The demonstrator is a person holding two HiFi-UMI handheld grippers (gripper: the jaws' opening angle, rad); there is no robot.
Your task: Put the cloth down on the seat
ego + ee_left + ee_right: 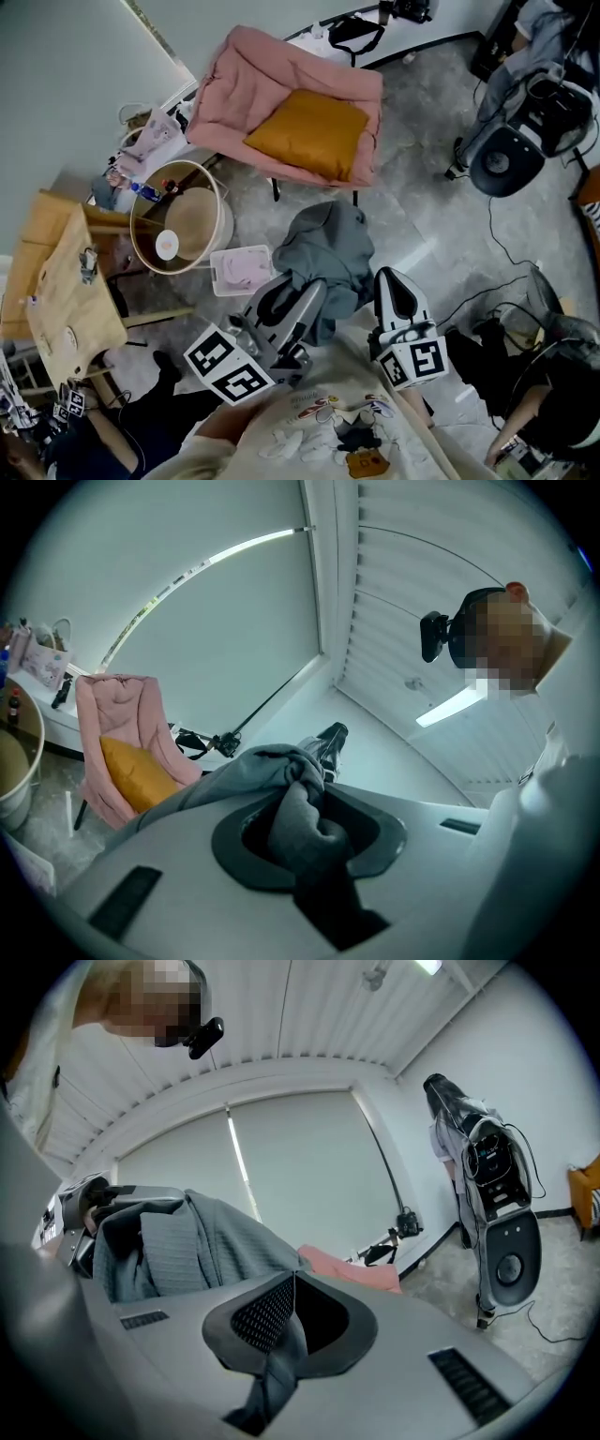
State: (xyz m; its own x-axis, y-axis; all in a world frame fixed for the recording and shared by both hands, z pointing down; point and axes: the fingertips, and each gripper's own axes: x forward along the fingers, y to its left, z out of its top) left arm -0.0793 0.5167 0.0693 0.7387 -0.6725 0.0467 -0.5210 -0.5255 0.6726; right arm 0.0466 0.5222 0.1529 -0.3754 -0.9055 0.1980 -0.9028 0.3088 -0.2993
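A grey cloth (pixel 326 246) hangs above the floor, held up between both grippers in the head view. My left gripper (pixel 312 289) is shut on a thick bunch of the cloth (pixel 298 810), which fills its jaws. My right gripper (pixel 388 277) is shut on a thin edge of the cloth (pixel 277 1346), and the rest of it drapes away to the left (pixel 192 1241). The seat is a pink padded chair (pixel 246 86) with an orange cushion (pixel 309 131) on it. It stands beyond the cloth, apart from it, and also shows as the chair (pixel 105 726) in the left gripper view.
A round beige tub (pixel 178 230) and a white tray (pixel 240 268) stand on the floor left of the cloth. A wooden table (pixel 67 281) is at far left. A black and white machine (pixel 511 150) with cables stands at right, and a fan (pixel 553 305) lies lower right.
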